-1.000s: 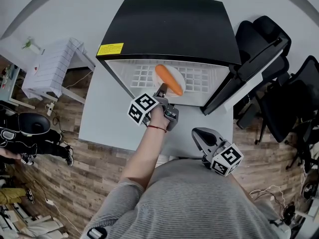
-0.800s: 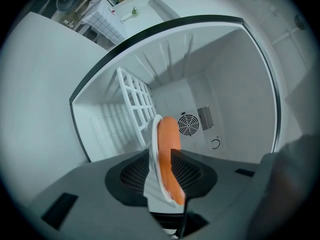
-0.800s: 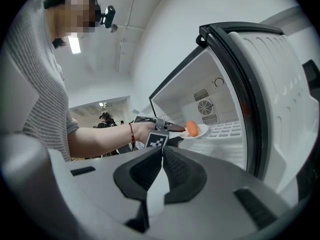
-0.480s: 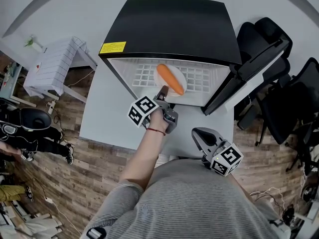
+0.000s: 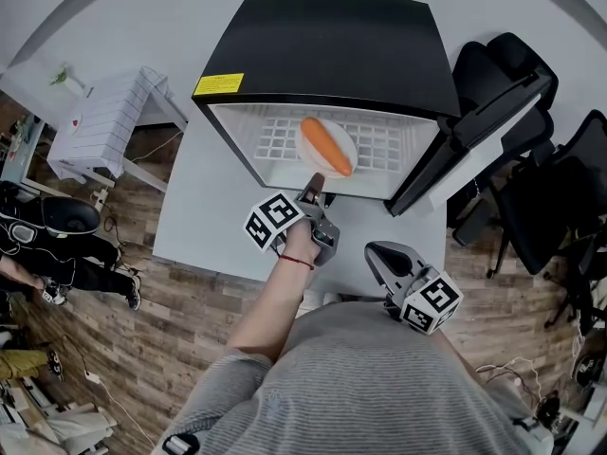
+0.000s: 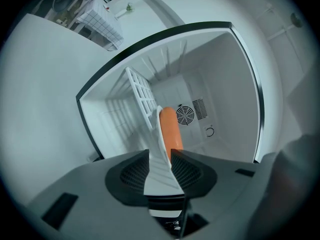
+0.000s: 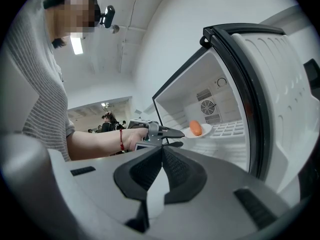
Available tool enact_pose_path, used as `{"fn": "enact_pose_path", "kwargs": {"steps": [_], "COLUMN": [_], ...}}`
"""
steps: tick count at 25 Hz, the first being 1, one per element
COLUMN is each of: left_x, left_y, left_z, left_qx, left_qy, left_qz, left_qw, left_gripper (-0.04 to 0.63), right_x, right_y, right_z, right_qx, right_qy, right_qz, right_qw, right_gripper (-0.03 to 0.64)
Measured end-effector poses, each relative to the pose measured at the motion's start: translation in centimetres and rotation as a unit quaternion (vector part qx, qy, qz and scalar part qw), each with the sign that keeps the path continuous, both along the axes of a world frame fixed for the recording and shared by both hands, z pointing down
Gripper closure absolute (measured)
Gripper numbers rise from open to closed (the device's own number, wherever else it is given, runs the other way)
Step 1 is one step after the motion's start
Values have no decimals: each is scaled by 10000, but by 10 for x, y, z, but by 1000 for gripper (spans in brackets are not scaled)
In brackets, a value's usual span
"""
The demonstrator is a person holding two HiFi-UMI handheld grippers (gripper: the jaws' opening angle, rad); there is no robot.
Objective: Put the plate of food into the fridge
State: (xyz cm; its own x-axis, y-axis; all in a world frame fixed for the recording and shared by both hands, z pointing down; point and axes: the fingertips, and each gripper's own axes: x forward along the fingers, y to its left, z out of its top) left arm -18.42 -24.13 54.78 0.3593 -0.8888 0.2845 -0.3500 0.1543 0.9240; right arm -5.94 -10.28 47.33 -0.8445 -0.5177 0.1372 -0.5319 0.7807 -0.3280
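Item: plate (image 5: 342,136) with one long orange piece of food (image 5: 325,146) lying across it.

Location: inside the open fridge (image 5: 332,45), over the front part of its white wire shelf (image 5: 275,140). Whether the plate was resting on the shelf or just above it could not be told.

Holder: your left gripper (image 5: 316,183), its jaws closed narrowly on the plate's near rim. The left gripper view showed the rim pinched between them, with the food just beyond.

Second tool: your right gripper (image 7: 162,151), jaws together with nothing between them. It was held low, off the front edge of the worktop (image 5: 199,216) and well apart from the plate.

Door: the fridge door (image 5: 455,150) stood swung out toward the worktop's right edge.

Step in hand, as judged: seating the plate on the shelf.

Handling notes:
- You needed to keep the plate level, since the food looked free to roll off it.
- It was best to lower the plate until the shelf wires carried it fully, away from the shelf's front edge.
- Only then was it safe to part the jaws and draw the gripper straight back, so the rim was not dragged along.

Remaining, as judged: the release and closing the door.
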Motion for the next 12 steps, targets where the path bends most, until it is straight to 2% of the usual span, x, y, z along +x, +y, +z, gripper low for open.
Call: {"fn": "enact_pose_path", "kwargs": {"steps": [10,12], "left_x": [10,9], "left_y": [31,37], "left_z": [-4,-7], "left_qx": [54,102], "left_qy": [63,49], "left_qz": [173,174], "left_qw": [9998,9998], "left_gripper": [476,492], "right_x": [-2,-1], "right_y": [10,11], "right_z": [0,0], "right_qx": [29,47], "right_qy": [9,14], "right_qz": [-38,-39], "right_qw": [10000,10000], "right_gripper": [603,603]}}
